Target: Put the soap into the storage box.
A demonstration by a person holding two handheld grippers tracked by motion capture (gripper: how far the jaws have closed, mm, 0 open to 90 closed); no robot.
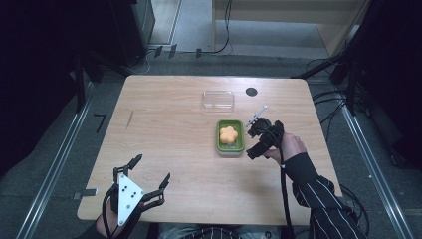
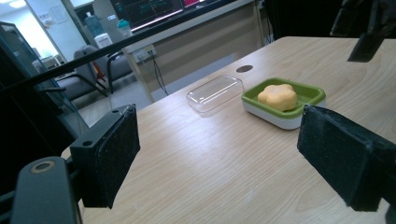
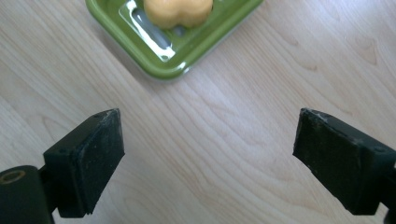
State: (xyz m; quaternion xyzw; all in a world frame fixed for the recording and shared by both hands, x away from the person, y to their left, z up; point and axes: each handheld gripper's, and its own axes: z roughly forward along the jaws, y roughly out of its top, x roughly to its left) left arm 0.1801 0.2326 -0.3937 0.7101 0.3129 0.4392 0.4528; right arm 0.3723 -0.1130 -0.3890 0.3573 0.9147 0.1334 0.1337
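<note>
An orange flower-shaped soap (image 1: 228, 134) lies in a green soap dish (image 1: 219, 137) right of the table's middle. Beyond it, a clear plastic lid (image 1: 218, 99) rests flat on the table. My right gripper (image 1: 255, 139) hovers open just right of the dish, with nothing between its jaws. In the right gripper view the dish (image 3: 154, 46) and soap (image 3: 177, 11) sit at the top, ahead of the open gripper (image 3: 215, 158). My left gripper (image 1: 152, 169) stands open and empty near the front left edge. From there (image 2: 231, 156) I see the soap (image 2: 278, 96), the dish (image 2: 261, 88) and the lid (image 2: 215, 93).
The wooden table (image 1: 169, 129) has a dark round cable hole (image 1: 251, 91) at the back right, near the lid. Its front edge runs close to the left gripper. Beyond the table are cables on the floor and dark frames on both sides.
</note>
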